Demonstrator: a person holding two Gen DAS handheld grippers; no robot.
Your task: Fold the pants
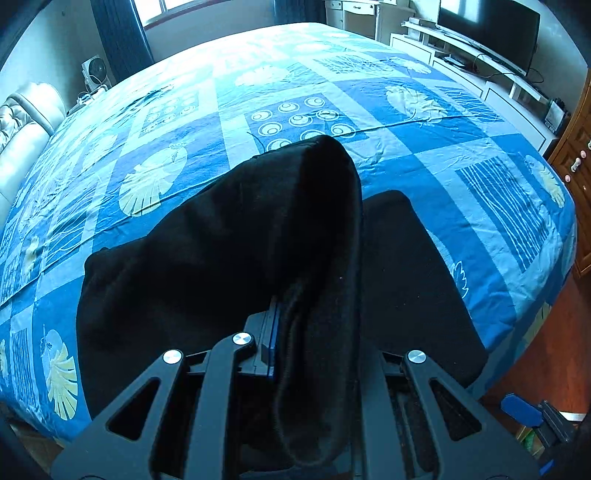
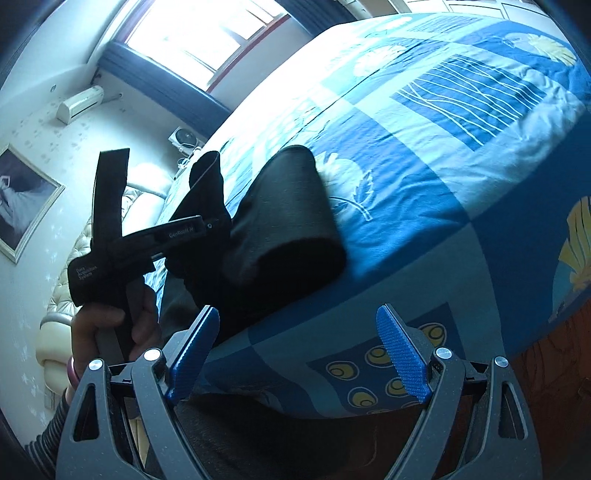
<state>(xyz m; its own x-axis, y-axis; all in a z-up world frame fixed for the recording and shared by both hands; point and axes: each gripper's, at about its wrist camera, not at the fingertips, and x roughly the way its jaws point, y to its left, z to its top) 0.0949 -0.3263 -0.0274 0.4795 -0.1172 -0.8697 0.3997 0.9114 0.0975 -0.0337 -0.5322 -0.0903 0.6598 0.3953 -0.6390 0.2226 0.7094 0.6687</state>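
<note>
Black pants (image 1: 229, 236) lie near the front edge of a bed with a blue patterned sheet (image 1: 424, 177). My left gripper (image 1: 295, 332) is shut on a thick fold of the pants and lifts it above the rest of the cloth; only its left blue pad (image 1: 272, 332) shows. In the right wrist view the left gripper (image 2: 210, 225) holds the pants (image 2: 280, 221) raised over the bed edge. My right gripper (image 2: 299, 354) is open and empty, its blue pads (image 2: 402, 358) apart, off the bed's corner, to the right of the pants.
The bed sheet (image 2: 443, 166) stretches far beyond the pants. A TV (image 1: 487, 33) on a white stand is at the back right, a wooden cabinet (image 1: 576, 166) at the right, a padded headboard (image 1: 22, 125) at the left, and a fan (image 1: 94, 72) by the window.
</note>
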